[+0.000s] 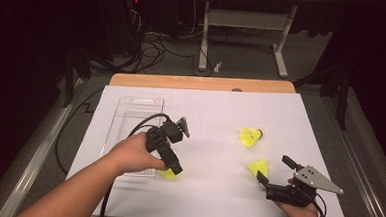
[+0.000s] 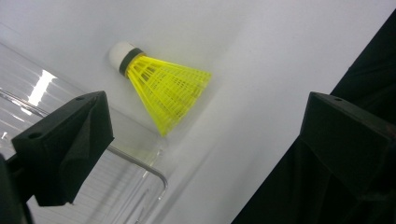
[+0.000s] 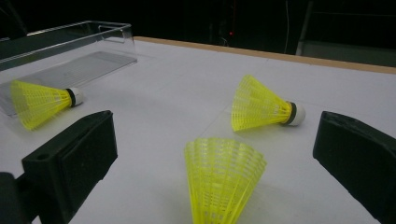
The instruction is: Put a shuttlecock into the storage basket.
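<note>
Three yellow shuttlecocks lie on the white table. One (image 1: 168,174) (image 2: 161,91) rests just off the near right corner of a clear plastic tray (image 1: 135,116). My left gripper (image 1: 173,166) (image 2: 208,100) hovers over it, pointing down, jaws open and empty. Another shuttlecock (image 1: 258,166) (image 3: 222,177) lies with its skirt toward my right gripper (image 1: 274,168) (image 3: 217,123), which is open right behind it, jaws on either side without touching. The third (image 1: 251,136) (image 3: 264,107) lies farther back, cork to the right.
The clear tray (image 2: 140,186) (image 3: 70,51) stands at the left of the white sheet, nothing in it. The table's wooden far edge (image 1: 202,83) runs behind. Beyond it are cables on the floor and a desk frame (image 1: 245,36).
</note>
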